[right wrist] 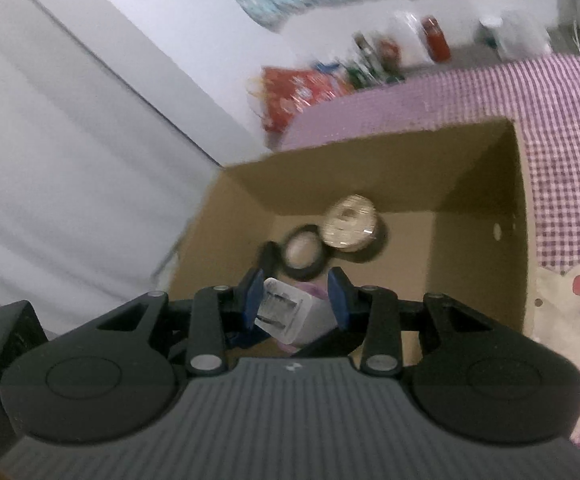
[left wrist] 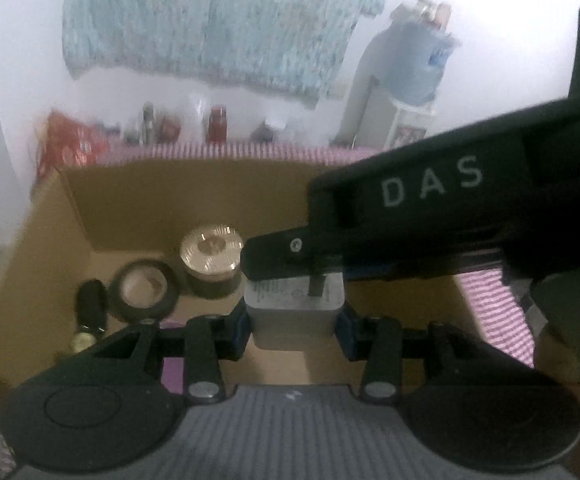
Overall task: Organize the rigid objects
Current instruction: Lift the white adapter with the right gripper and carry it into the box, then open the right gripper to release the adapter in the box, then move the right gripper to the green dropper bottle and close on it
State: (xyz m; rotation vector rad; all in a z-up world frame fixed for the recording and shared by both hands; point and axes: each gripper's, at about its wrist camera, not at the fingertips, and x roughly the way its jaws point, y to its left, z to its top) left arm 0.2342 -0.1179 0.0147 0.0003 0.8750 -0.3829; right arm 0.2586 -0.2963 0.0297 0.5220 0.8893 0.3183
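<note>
Cardboard box (right wrist: 477, 184) sits on the checked purple cloth (right wrist: 569, 128), already holding a disc spindle (right wrist: 349, 222), a roll of black tape (right wrist: 301, 254) and a small dark bottle (left wrist: 90, 304). We are mid-placement, we judge: the white charger (left wrist: 295, 312) hangs over the box. Our left gripper (left wrist: 291, 330) grasps it, blue pads pressed against both of its sides, prongs up. From the right wrist view our right gripper (right wrist: 295, 300) hovers above it with fingers spread wide and touching nothing; its fingers (right wrist: 335, 292) stand apart from the charger. Next we would lower the charger onto bare box floor beside the tape, then let go, keeping the right gripper clear.
</note>
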